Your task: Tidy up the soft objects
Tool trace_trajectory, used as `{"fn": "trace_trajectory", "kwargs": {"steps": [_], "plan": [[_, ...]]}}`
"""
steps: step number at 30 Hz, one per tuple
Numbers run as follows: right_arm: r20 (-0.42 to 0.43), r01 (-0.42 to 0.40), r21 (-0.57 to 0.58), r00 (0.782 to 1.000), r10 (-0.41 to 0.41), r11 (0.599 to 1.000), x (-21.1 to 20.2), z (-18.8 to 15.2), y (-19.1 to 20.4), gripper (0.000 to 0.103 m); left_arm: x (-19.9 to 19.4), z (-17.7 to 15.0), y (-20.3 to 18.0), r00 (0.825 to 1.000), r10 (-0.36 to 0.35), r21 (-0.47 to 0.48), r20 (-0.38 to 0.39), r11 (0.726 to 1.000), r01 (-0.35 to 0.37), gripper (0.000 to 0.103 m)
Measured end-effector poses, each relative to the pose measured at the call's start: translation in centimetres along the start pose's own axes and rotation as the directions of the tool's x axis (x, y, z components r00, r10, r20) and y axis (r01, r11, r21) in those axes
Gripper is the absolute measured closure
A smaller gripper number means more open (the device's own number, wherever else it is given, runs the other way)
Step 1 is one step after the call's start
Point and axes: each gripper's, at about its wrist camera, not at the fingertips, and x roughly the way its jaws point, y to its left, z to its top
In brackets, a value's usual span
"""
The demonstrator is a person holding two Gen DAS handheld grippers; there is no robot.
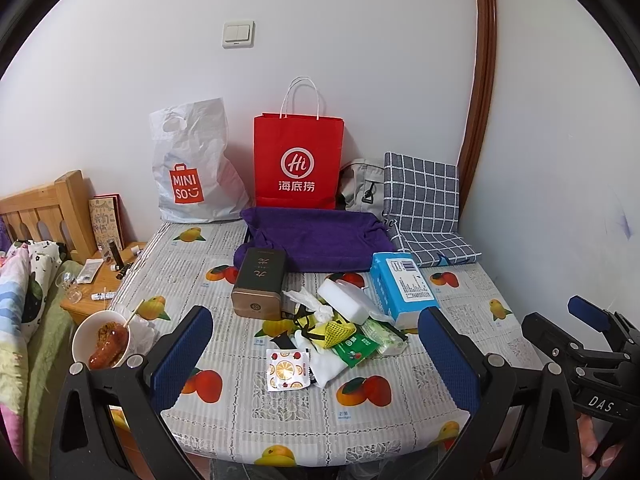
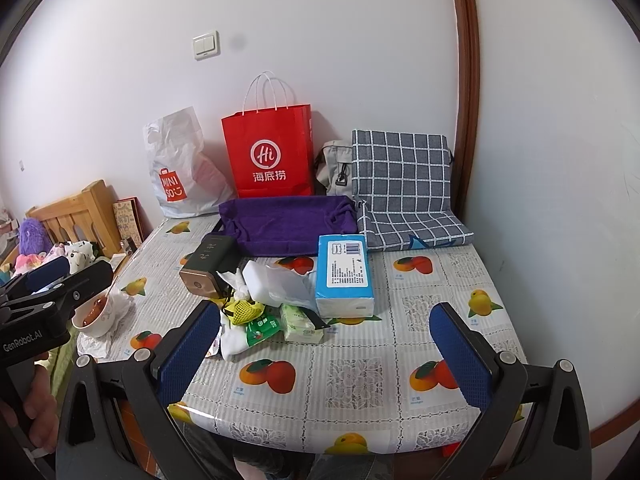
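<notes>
1. Step in hand: none of the sorting appears begun. Both grippers hang over the near edge of the table [image 2: 360,368], short of the clutter.
2. Left gripper [image 1: 316,356]: jaws spread wide, nothing between them.
3. Right gripper [image 2: 326,350]: jaws likewise wide apart and empty.
4. Task items: a loose heap lies mid-table, holding crumpled tissue [image 1: 308,300], a white sponge [image 1: 344,300], yellow mesh [image 1: 334,332], a green packet [image 1: 354,350], a white cloth [image 1: 326,366] and an orange-print sachet [image 1: 287,370]. A blue tissue pack [image 1: 402,288] lies touching the heap's right side; a dark tin [image 1: 260,284] stands at its left.
5. Containers: a purple tray [image 1: 316,240] sits behind the heap with no items visible in it. The red bag [image 1: 298,160] and white bag [image 1: 192,168] stand against the wall; contents cannot be told. A bowl [image 1: 102,340] at the left edge holds food.
6. Next move, as judged: one gripper advances onto a single soft piece at the heap's near edge, closes lightly, and carries it to the tray without dragging its neighbours.
</notes>
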Motion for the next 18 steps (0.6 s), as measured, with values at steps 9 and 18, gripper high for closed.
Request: {"fn": "trace_trajectory", "kwargs": {"steps": [9,18], "plan": [[-0.005,-0.022,-0.011,1.0,0.022,1.0,1.0,-0.4,-0.1,0.0,1.4,0.5,1.3,0.999,0.025,-0.017,-0.042,1.0,-0.026,0.0],[-0.082,-0.065,0.014,0.994,0.065,0.998,5.8,-2.4,-1.0,0.0,7.8,-2.1,3.7,0.987,0.057,-0.04,-0.153,0.997,-0.064,0.002]]}}
